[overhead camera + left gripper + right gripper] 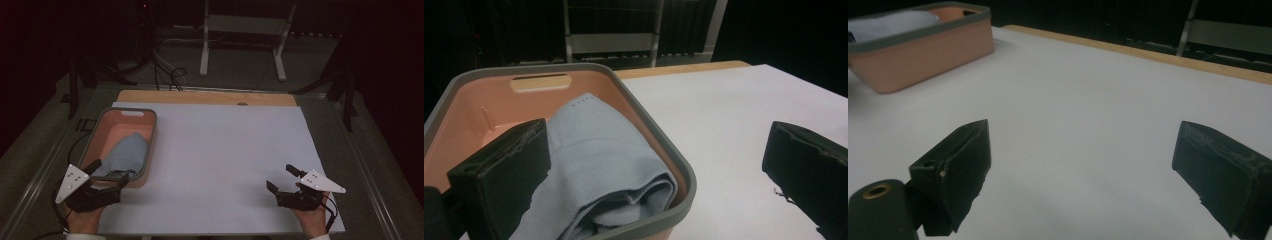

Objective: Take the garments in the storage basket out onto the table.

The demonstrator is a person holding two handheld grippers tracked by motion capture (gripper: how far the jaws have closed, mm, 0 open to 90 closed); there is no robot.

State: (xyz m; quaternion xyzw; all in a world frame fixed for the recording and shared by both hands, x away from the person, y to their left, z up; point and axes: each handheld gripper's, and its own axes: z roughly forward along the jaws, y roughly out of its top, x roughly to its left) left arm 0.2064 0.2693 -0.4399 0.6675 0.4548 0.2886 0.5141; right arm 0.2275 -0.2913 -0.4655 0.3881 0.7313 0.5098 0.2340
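A salmon-pink basket (151,134) with a grey rim stands at the left of the table, and a folded light blue cloth (127,150) lies in it. My left gripper (109,172) is at the basket's near end and open. In the left gripper view, one jaw hangs over the cloth (594,150) inside the basket (644,120) and the other over the white sheet; the pads do not touch the cloth. My right gripper (280,177) stands open above the sheet at the near right, with nothing between its fingers. The right gripper (1083,160) view shows the basket (923,60) far off.
A white sheet (225,150) covers most of the wooden tabletop (200,97). Beyond the table's far edge stand a white frame (245,30) and loose cables (170,75) on the floor. Dark stands flank both sides.
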